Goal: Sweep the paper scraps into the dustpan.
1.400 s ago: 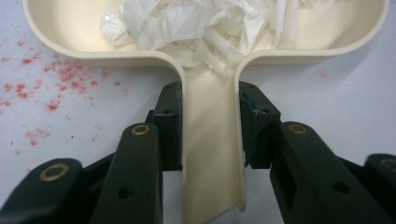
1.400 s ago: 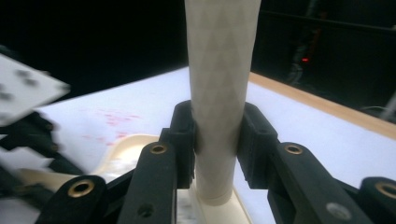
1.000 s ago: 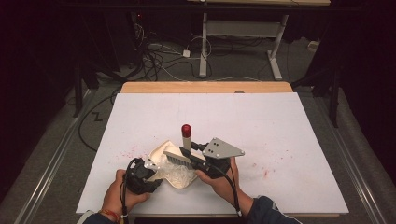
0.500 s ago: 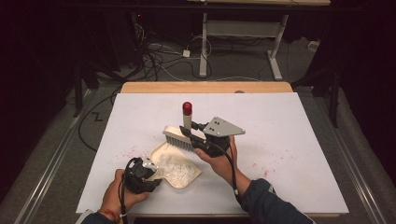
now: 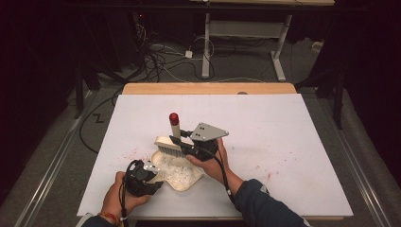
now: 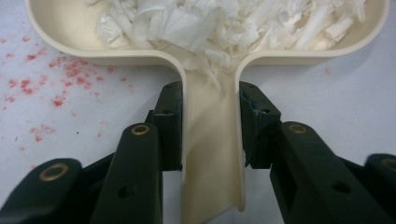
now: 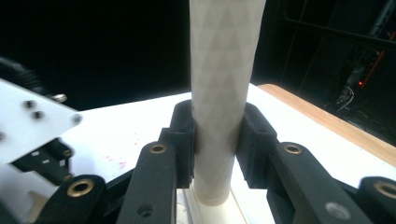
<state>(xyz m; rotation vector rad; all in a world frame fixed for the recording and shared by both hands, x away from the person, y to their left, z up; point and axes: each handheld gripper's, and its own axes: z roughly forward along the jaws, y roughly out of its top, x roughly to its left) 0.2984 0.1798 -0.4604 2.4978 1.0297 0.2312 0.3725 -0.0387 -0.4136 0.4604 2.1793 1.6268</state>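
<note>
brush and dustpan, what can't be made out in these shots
- Brush bristle tips: high view, too small to tell if they touch the shreds.
- Brush head: right gripper view, cut off by the bottom edge below the handle.
- Dustpan front lip: left gripper view, cut off by the top edge.

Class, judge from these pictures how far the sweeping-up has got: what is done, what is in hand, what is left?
Done: white shreds lie heaped in the dustpan. In hand: the left gripper clamps the pan's handle, while the right gripper grips the brush at the pan's far edge. Left: red specks are scattered on the white tabletop.
</note>
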